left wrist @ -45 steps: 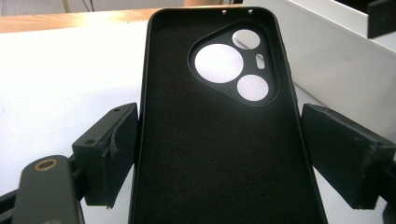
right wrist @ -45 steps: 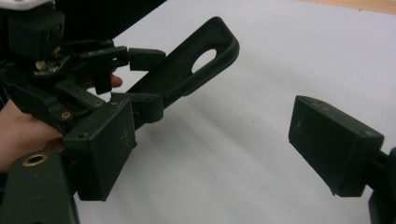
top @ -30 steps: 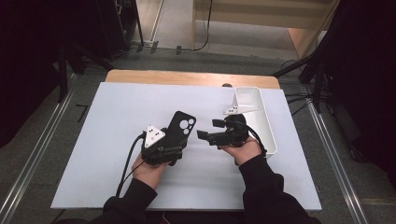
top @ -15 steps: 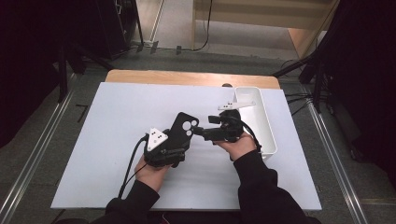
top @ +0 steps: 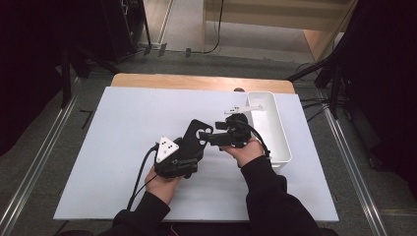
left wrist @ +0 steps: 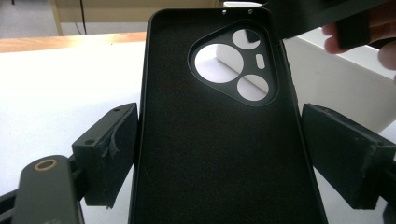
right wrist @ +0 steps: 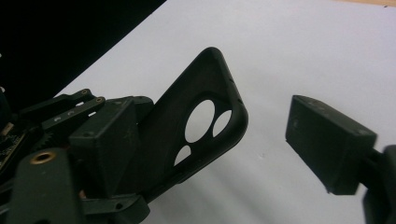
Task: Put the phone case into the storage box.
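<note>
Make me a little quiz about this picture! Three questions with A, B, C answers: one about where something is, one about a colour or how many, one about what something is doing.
1. Where is the white bin?
A. On the table's right side
B. On the floor
C. At the table's left edge

2. What colour is the phone case?
A. Red
B. Black
C. Yellow

3. What is the left gripper doing?
A. Lying flat on the table, holding nothing
C. Dipping into the bin
B. Clamping the phone case by its two long sides

Answers:
1. A, the high view shows the bin on the white table, to the right of both hands.
2. B, the case is black inside and out, with round camera holes near its top.
3. B, the left gripper view shows a pad against each long side of the case.
</note>
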